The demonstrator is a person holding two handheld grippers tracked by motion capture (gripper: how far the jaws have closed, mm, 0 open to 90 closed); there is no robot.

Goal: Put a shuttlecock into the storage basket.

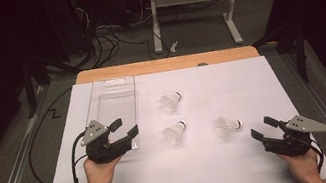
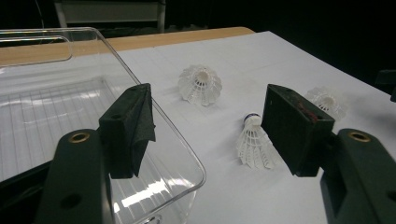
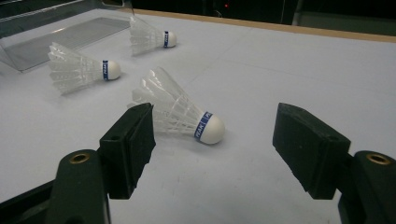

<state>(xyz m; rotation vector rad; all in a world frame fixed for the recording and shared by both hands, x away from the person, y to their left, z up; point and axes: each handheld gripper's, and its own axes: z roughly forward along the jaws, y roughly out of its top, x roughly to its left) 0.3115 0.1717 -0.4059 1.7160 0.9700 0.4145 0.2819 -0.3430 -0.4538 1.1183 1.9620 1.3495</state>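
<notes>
Showing stage: approach, before any pickup; three shuttlecocks lying loose on the white sheet [image 1: 245, 168], none yet in the clear tray [image 1: 100, 95].
Left gripper [image 1: 125, 128]: jaws spread wide, holding nothing; hovering over the tray's near right corner, aimed toward the middle shuttlecock [image 1: 175, 132].
Right gripper [image 1: 262, 128]: jaws spread wide, holding nothing; pointed at the nearest shuttlecock [image 1: 227, 125], close but not touching.
Nearest shuttlecock, right gripper view [image 3: 180, 109]: on its side, cork toward the right jaw, feather skirt just ahead of the left jaw.
Far shuttlecock [image 1: 171, 100]: on its side, beyond the middle one, to the right of the tray.
Tray: empty, at the left of the sheet, reaching the table's far wooden edge [image 1: 166, 63].
Likely step: picking up the nearest shuttlecock for transfer to the tray.
Next move: advancing the right gripper until the jaws straddle the cork or skirt base, then closing gently; feathers probably crush easily.
</notes>
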